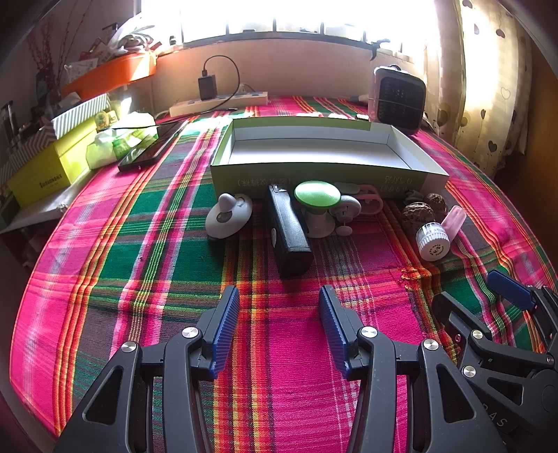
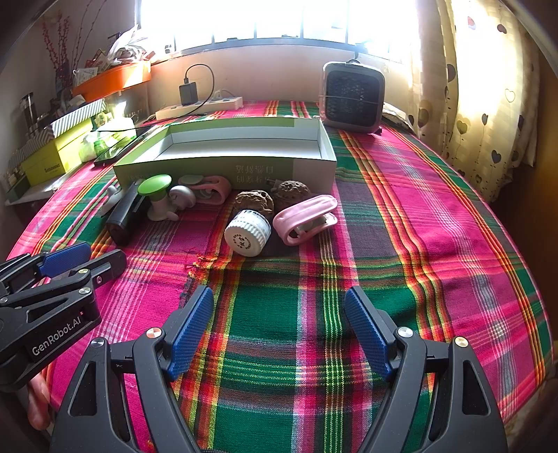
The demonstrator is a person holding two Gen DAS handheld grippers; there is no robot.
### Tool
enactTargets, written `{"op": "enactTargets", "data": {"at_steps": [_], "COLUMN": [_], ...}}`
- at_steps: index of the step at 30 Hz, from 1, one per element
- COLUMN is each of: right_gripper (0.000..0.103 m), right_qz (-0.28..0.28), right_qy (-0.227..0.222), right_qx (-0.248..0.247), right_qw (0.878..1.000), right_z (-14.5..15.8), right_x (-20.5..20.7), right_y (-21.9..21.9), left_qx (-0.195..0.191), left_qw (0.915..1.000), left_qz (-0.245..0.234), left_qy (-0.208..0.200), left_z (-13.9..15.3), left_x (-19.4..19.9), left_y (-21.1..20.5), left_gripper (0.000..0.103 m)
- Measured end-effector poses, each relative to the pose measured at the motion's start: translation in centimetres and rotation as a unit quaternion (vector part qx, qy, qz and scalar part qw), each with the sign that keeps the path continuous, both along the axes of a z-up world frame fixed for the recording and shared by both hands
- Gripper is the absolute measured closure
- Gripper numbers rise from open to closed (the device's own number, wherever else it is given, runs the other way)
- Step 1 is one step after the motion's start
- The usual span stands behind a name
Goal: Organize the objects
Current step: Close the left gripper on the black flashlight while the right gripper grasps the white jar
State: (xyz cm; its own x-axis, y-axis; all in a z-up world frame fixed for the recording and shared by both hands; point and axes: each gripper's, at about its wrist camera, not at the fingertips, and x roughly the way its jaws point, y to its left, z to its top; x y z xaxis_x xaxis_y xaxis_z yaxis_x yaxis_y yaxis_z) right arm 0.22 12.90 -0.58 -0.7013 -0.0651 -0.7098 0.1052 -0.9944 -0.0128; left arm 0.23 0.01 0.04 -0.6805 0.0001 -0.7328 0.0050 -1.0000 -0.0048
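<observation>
Both grippers, left gripper (image 1: 279,327) and right gripper (image 2: 279,331), hang released; the white jar (image 2: 248,232) lying sideways could roll off-grip before reaching the empty box (image 2: 223,163).

- A lived-in room of a home, seen from a table under a bright plaid cloth (image 2: 401,223).
- Far ahead of the jaws a barred window (image 1: 279,21) floods the wall with daylight.
- Ahead and to the right hangs a curtain (image 2: 488,104) printed with hearts.
- Straight ahead, against the wall, lies a power strip (image 1: 219,102) with a charger (image 1: 207,87) plugged in; a small fan heater (image 2: 352,97) stands nearby.
- Ahead and to the left, a shelf is crowded with gift boxes (image 1: 52,163), an orange tray (image 1: 111,75) and dried twigs.
</observation>
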Motion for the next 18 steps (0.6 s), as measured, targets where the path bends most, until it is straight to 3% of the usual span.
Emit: {"op": "enactTargets", "data": {"at_steps": [18], "right_gripper": [0.025], "right_qz": [0.005], "right_qy": [-0.002], "right_qx": [0.0], "right_qw": [1.0], "right_z": [0.04], "right_x": [-0.04], "right_y": [0.09], "left_qx": [-0.003], "left_qw": [0.9999], "left_qz": [-0.01], "left_qy": [0.006], "left_z": [0.06], "left_x": [0.11], "left_y": [0.0], "left_gripper": [0.057]}}
